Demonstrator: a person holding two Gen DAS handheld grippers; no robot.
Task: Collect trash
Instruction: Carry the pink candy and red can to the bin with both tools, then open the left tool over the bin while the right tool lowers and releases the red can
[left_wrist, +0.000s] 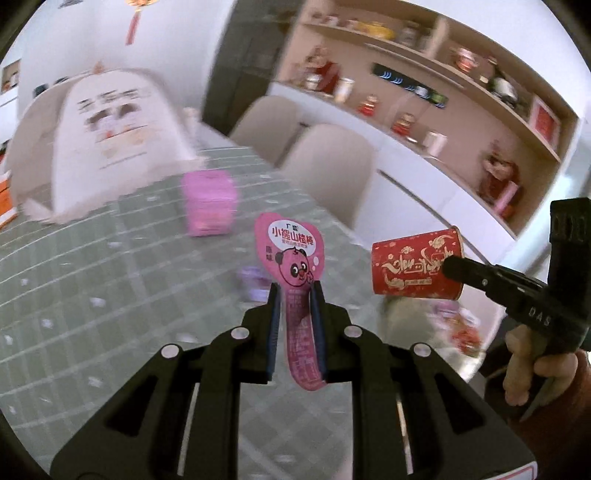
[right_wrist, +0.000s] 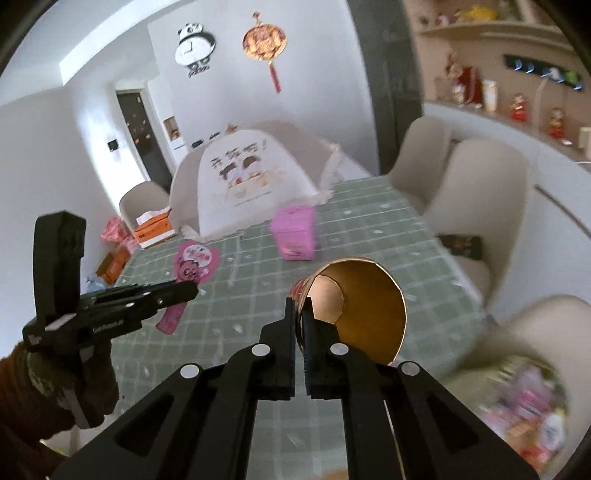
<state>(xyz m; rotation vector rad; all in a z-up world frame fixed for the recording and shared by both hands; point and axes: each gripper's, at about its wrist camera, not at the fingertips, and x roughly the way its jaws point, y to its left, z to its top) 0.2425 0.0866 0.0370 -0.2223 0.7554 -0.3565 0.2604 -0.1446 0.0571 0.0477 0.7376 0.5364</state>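
above the green checked table (left_wrist: 92, 266), both grippers hold trash clear of the cloth. left gripper (left_wrist: 297, 291): jaws pinching the narrow stem of a pink wrapper (left_wrist: 291, 254), whose wide head, printed with a cartoon bear face, stands upright past the fingertips; the stem's lower end curls out behind the pads. right gripper (right_wrist: 300, 306): jaws pressed together on the wall of a red cup (right_wrist: 354, 310) — one finger inside, one outside, at the rim. the cup lies tipped on its side, its gold-lined mouth turned toward the right wrist camera; from the left wrist view its red side with gold script shows, held to the right of the wrapper and apart from it. a hand (left_wrist: 532, 365) grips the right gripper's handle at the frame edge. on the table beyond: a pink box (left_wrist: 210, 203), blurred, and behind it a white dome-shaped food cover (right_wrist: 243, 184) with printed figures. pale chairs (right_wrist: 476, 206) stand along the table's right side; shelves (left_wrist: 424, 74) of jars and figurines line the wall. at lower right of the right wrist view — a blurred heap of coloured packaging, container not discernible.
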